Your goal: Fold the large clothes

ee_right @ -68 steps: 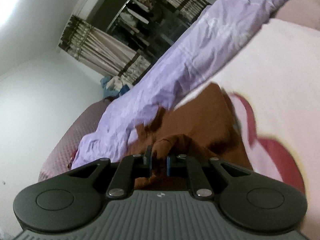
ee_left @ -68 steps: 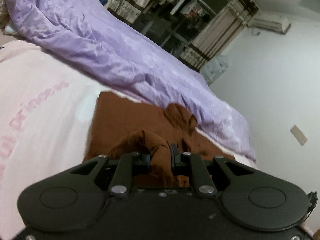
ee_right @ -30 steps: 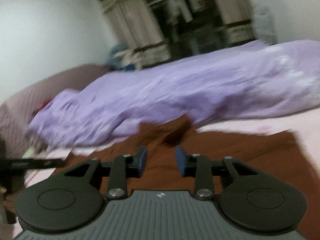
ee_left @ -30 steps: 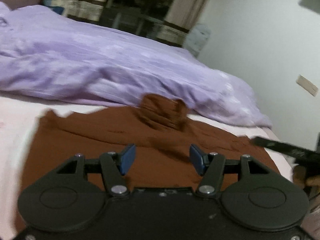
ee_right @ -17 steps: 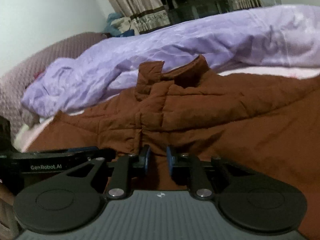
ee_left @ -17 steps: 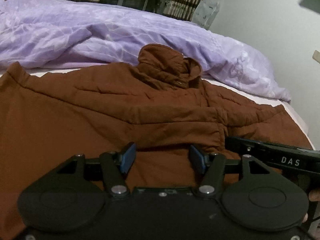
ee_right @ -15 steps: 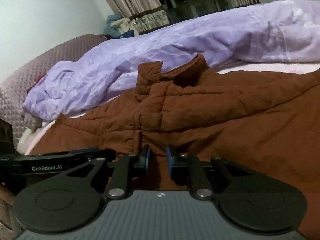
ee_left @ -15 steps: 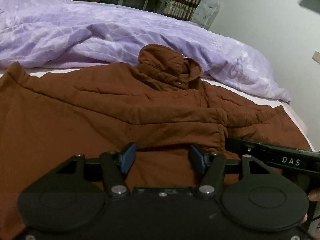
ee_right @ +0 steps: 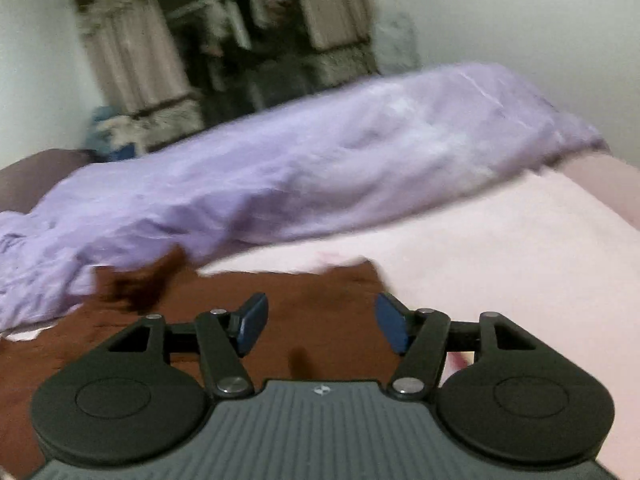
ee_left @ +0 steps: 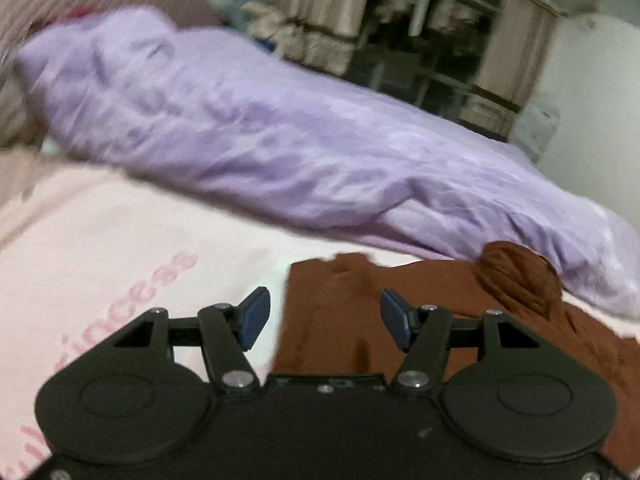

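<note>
on the pink bed sheet [ee_left: 120,240], just in front of the rumpled lilac duvet [ee_left: 300,140], lies the brown quilted jacket [ee_left: 340,312], spread flat with its collar [ee_left: 520,276] bunched against the duvet edge. left gripper [ee_left: 324,320] is released, blue pads well apart, nothing between them; it hangs over the jacket's left edge, one pad over sheet, one over fabric. right gripper [ee_right: 318,322] has just been opening and now stands wide, empty, over the jacket's right edge [ee_right: 372,276]. both views are motion-blurred.

judgement: step in hand looks like reaching out to the two sides for the next fold. to do it well, settle each gripper before closing, take the outer edge itself rather than a pinch of the top layer, and catch both layers at matching points either side so the fold falls square. risk: snagging the sheet along with the jacket on the left.
</note>
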{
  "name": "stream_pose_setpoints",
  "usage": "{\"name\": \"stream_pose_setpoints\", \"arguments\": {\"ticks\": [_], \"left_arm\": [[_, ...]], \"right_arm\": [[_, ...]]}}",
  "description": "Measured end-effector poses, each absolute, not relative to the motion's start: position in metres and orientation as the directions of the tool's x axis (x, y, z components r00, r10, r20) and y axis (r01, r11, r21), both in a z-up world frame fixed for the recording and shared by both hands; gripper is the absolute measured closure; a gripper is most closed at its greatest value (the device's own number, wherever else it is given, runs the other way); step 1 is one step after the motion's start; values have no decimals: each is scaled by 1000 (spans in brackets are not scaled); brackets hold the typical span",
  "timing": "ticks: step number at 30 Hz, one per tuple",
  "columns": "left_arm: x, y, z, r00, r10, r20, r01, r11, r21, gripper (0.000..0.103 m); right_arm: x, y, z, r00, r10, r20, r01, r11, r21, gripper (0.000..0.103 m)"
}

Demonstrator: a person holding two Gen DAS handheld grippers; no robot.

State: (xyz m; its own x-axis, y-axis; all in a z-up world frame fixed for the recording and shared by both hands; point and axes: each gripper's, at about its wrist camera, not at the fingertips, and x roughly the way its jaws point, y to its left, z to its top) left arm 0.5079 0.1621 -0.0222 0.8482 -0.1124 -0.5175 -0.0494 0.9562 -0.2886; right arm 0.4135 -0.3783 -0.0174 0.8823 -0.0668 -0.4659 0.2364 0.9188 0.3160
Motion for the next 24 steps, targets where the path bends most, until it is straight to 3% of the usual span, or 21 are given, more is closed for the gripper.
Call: {"name": "stream_pose_setpoints", "arguments": {"ticks": [3,6,8,9,10,12,18,24], "left_arm": [[514,167,-37,821,-118,-559,-70,950,-303,41],[518,161,-44,813,-160,-561,-51,939,-341,44],[521,157,-48,815,-170,-553,-43,935,-351,51],[521,154,-48,820,-175,-545,-31,937,-347,70],[523,152,-45,818,-190,-543,-12,938,-346,92],[520,149,-42,829,-192,-526,4,941,-339,95],[505,158,-19,884,-180,-432,17,935,-355,95],[524,154,-42,841,-138,-523,-37,951,-308,93]], "right_arm": [[424,-398,-37,850,-24,-526,276,871,406,31],[429,-401,-46,856,6,-517,274,842,464,32],[428,-398,-44,863,3,-504,264,850,457,39],[430,-394,-44,863,6,-505,253,860,443,42],[431,-390,-42,863,-5,-506,249,874,417,52],[431,-382,-34,863,-32,-504,246,898,364,94],[423,-381,-11,917,-47,-397,205,909,364,96],[453,-391,-37,871,-33,-490,244,894,375,96]]}}
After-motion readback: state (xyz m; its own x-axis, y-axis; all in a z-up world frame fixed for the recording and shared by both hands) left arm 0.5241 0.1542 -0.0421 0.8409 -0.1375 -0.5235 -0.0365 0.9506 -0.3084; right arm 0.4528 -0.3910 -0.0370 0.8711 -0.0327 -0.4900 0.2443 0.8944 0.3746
